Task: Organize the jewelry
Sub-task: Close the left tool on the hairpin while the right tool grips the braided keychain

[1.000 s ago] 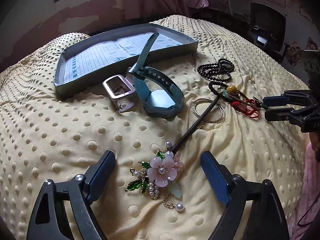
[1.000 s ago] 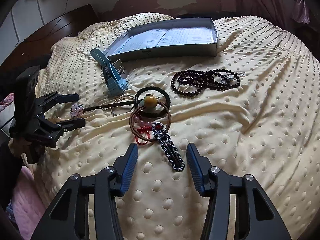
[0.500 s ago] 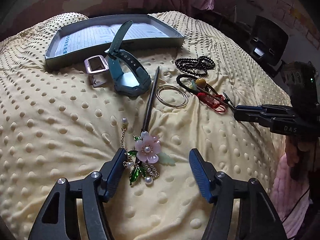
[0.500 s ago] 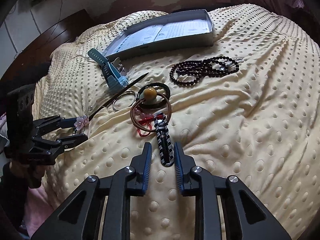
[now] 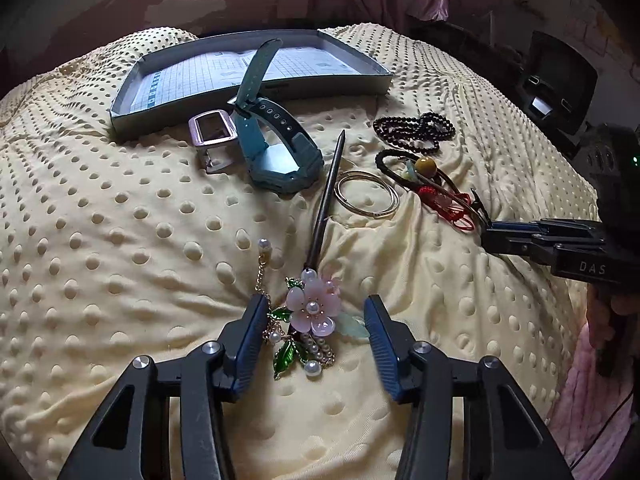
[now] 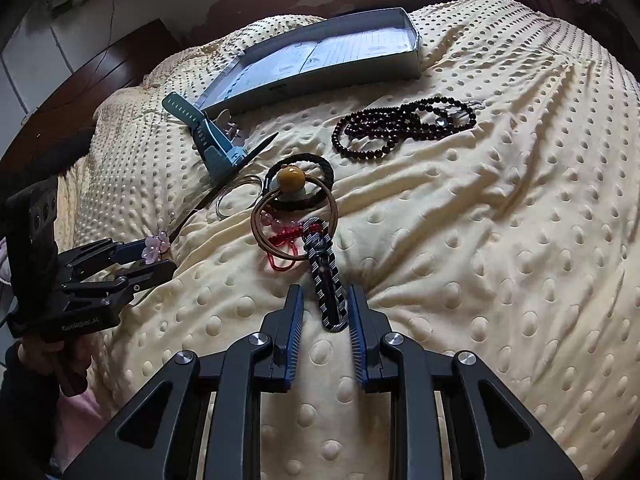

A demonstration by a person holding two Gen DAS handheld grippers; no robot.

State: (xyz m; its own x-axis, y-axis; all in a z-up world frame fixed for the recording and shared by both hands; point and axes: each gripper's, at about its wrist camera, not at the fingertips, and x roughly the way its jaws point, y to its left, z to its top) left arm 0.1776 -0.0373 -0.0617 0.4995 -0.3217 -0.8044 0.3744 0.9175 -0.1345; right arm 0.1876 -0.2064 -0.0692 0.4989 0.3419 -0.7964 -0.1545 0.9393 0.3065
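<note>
A: What is the left gripper (image 5: 314,330) facing?

B: The flower hairpin (image 5: 312,312). Its pink head lies between the wide-open fingers on the yellow blanket (image 5: 120,240), and the dark stick points away toward the tray (image 5: 248,98). It looks light but fragile: petals, pearls, loose chains. I'd grip the stiff stick, not the blossom.

A: And the right gripper (image 6: 323,314)?

B: Narrowed around the striped hair clip (image 6: 326,280), pads just beside its near end; I can't tell if they touch. Flat, stiff, likely slippery; pinch across its width.
</note>
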